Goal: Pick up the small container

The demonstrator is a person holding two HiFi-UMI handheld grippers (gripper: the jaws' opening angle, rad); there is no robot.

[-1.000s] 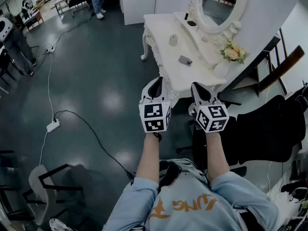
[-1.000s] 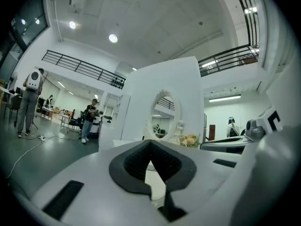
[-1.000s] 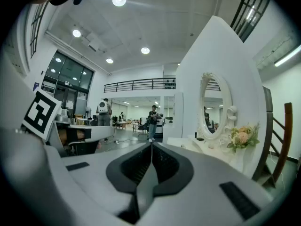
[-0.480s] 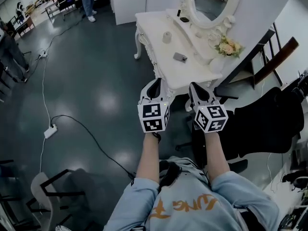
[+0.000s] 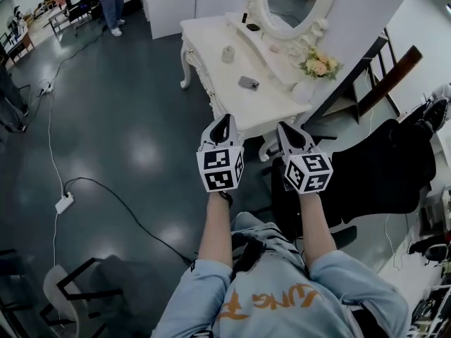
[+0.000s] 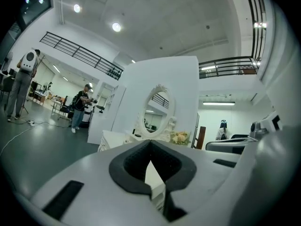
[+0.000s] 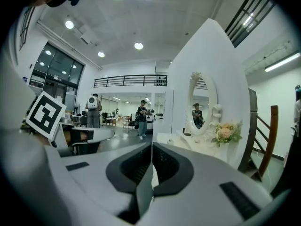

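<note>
Shows left gripper and right gripper both closed tight, holding nothing. Places small container well ahead of them on white dressing table. Probably needs moving closer, then opening one claw before reaching in level.

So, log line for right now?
phase: pre-grasp | left claw: shut, empty | right claw: shut, empty | small pale cylindrical container: untouched on white dressing table

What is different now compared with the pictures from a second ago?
In the head view the dressing table and the small container on it have slid left: the person's head has moved. Left gripper and right gripper remain shut, empty, side by side before the table; nothing taken or released.
</note>
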